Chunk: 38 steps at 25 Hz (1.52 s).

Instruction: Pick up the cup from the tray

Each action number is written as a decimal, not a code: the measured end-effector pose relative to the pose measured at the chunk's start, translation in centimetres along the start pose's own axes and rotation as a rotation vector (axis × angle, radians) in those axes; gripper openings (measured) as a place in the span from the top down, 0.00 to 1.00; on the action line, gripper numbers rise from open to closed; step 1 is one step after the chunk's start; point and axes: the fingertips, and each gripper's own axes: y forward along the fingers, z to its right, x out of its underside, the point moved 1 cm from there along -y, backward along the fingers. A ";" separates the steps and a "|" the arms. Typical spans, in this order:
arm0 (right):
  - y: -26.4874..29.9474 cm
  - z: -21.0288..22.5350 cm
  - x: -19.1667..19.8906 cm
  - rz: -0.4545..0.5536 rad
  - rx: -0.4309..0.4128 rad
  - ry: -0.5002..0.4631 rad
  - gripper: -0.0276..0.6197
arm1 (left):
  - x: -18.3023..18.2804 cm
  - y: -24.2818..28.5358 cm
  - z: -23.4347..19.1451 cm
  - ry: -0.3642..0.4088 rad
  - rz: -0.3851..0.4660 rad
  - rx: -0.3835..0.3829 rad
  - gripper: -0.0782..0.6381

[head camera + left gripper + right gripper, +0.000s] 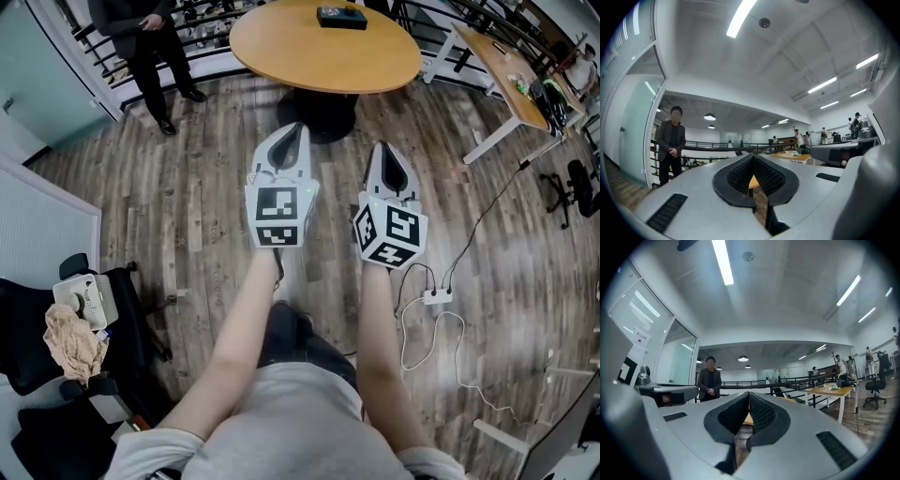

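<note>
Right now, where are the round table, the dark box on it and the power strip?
Round table [309, 56]: head view, bare top, left of middle.
Dark box [341, 17]: head view, middle of its top.
Power strip [437, 296]: head view, middle of its white body.

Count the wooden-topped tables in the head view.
2. A round table stands at the top centre, and a rectangular desk stands at the upper right. More may lie outside the frame.

left gripper [296, 129] and right gripper [385, 147] point toward a round wooden table [281, 47].
</note>
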 end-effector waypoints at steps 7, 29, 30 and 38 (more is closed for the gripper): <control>3.0 0.6 0.8 -0.007 -0.008 0.001 0.95 | 1.2 2.7 -1.5 0.001 -0.018 -0.020 0.88; 20.6 1.8 1.4 0.003 0.032 -0.050 0.95 | 2.6 18.7 -10.1 0.006 -0.012 0.007 0.88; 21.2 1.9 1.5 0.000 0.033 -0.054 0.95 | 2.7 19.2 -10.4 0.004 -0.014 0.005 0.88; 26.2 4.9 2.9 -0.018 0.022 -0.056 0.95 | 4.1 24.9 -10.0 0.007 -0.028 -0.001 0.88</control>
